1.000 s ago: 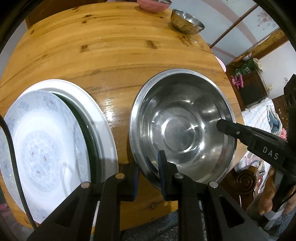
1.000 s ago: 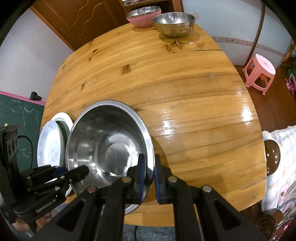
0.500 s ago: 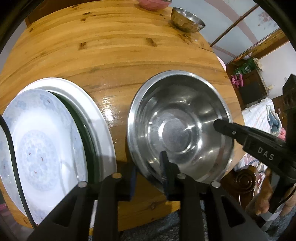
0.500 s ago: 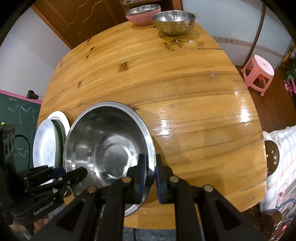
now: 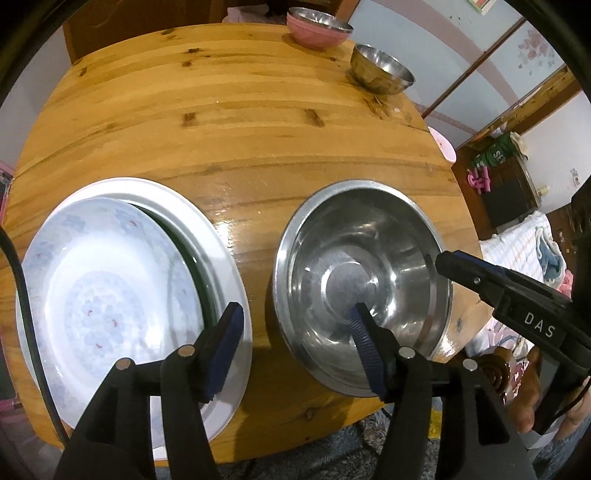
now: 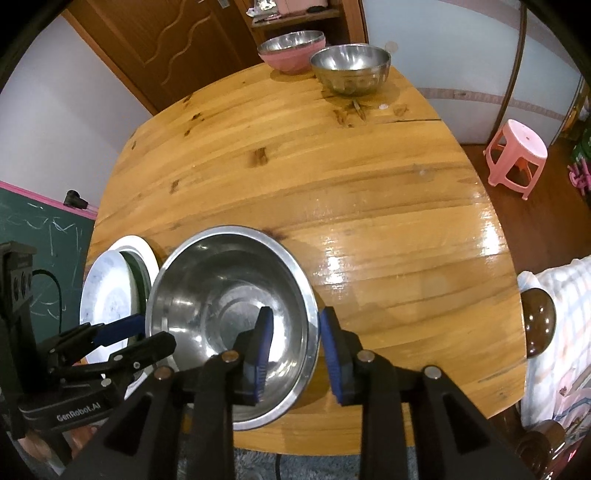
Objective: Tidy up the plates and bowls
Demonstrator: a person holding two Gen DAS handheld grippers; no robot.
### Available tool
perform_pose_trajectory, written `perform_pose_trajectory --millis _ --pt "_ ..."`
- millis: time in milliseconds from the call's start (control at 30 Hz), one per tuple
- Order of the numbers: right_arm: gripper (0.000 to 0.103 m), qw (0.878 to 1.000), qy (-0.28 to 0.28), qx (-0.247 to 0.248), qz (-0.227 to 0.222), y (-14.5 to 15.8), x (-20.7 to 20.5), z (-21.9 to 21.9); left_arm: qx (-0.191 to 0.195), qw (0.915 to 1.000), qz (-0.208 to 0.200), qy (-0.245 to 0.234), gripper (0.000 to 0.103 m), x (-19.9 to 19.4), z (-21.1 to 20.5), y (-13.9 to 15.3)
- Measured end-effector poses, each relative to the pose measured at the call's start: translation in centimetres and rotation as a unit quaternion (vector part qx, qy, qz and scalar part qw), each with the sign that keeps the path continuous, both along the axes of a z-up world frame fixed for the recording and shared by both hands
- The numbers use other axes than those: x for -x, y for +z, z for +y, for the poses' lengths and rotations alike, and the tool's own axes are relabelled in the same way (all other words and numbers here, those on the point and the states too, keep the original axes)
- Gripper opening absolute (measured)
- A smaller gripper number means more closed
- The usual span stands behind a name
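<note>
A large steel bowl [image 5: 364, 280] [image 6: 229, 295] rests on the round wooden table [image 5: 240, 110] near its front edge. My left gripper [image 5: 295, 343] is open, with its jaws astride the bowl's left rim. My right gripper [image 6: 293, 350] is open, with its jaws astride the bowl's right rim; neither pinches it. Left of the bowl lies a stack of plates: a white patterned plate [image 5: 107, 291] [image 6: 107, 291] tilted on a white-rimmed plate [image 5: 207, 229].
At the far edge stand a small steel bowl [image 5: 380, 70] [image 6: 351, 68] and a pink bowl [image 5: 317, 31] [image 6: 291, 50] with a steel one inside. A pink stool [image 6: 515, 157] stands on the floor to the right. A bed [image 5: 524, 243] lies beyond.
Both grippers have opened and let go of the large steel bowl's rim. The bowl has come down to rest on the table near the plates.
</note>
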State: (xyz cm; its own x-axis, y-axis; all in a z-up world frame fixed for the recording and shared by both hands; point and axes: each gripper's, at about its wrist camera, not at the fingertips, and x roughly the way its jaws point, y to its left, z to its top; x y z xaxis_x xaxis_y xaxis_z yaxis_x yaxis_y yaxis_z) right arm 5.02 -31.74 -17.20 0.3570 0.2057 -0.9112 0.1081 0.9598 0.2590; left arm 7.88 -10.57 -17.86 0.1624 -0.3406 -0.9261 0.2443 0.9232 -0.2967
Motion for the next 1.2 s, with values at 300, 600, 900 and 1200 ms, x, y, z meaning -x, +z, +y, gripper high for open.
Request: perform_pose_trajectory --millis 300,600,900,1200 --pt "0.027 1.000 -0.002 0.009 -0.021 1.7 0.4 -0.3 0.003 0.9995 -0.031 0.007 0.060 0.0 0.6 3.2" --pt "0.027 0.995 0.015 0.037 -0.093 9.6 -1.0 -1.3 0.004 0.9927 -0.120 0.011 0.068 -2.6 1.8 13.3" --pt "0.027 0.980 0.035 0.070 -0.185 21.9 -3.8 -3.3 0.016 0.9747 -0.223 -0.001 0.075 -6.3 1.6 26.4" --pt "0.038 0.975 0.027 0.057 -0.215 29.6 -10.2 -6.5 0.003 0.9605 -0.278 0.011 0.085 -13.5 -0.5 33.0"
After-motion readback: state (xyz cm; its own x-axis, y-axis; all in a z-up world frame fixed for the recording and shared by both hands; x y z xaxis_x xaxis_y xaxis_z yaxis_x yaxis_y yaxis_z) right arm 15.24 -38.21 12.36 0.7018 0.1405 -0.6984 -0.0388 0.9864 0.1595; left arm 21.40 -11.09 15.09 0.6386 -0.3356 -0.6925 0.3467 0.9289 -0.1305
